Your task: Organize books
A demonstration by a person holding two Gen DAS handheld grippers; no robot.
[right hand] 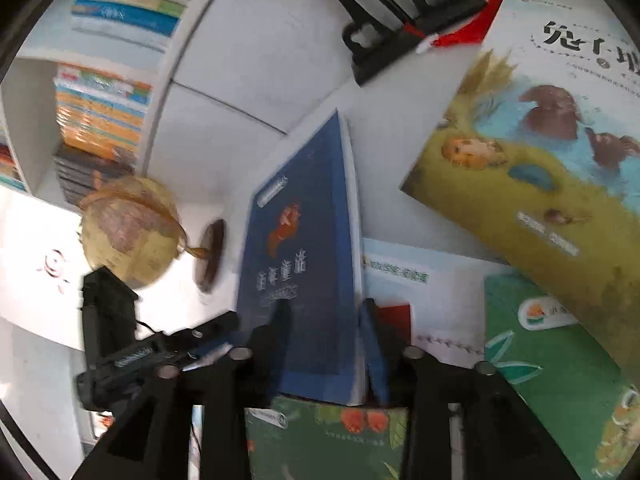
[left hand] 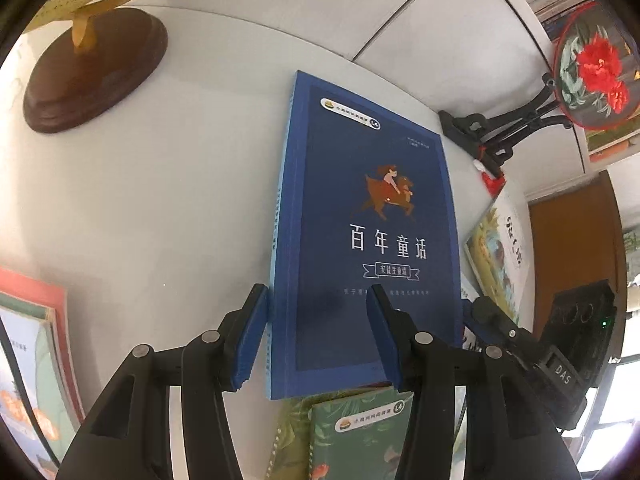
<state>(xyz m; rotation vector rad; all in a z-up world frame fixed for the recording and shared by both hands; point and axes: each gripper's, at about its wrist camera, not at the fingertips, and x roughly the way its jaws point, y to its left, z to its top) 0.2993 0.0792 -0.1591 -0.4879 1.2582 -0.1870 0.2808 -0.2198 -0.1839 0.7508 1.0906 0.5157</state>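
The blue book (left hand: 368, 216), a paperback with a white title and a small orange rider-on-animal figure on its cover, lies on the white tabletop (left hand: 160, 200), its near end overlapping a green book (left hand: 356, 436). The left gripper (left hand: 320, 332) has its jaws apart, straddling the spine edge. The right gripper (right hand: 324, 344) has its jaws around the page edge; whether they press is unclear.

Navy blue book (left hand: 360, 216) with white lettering and a brown rider picture, green leafy-patterned book (left hand: 352, 432) below, white tabletop (left hand: 160, 200), red-flowered fan (left hand: 592, 76).
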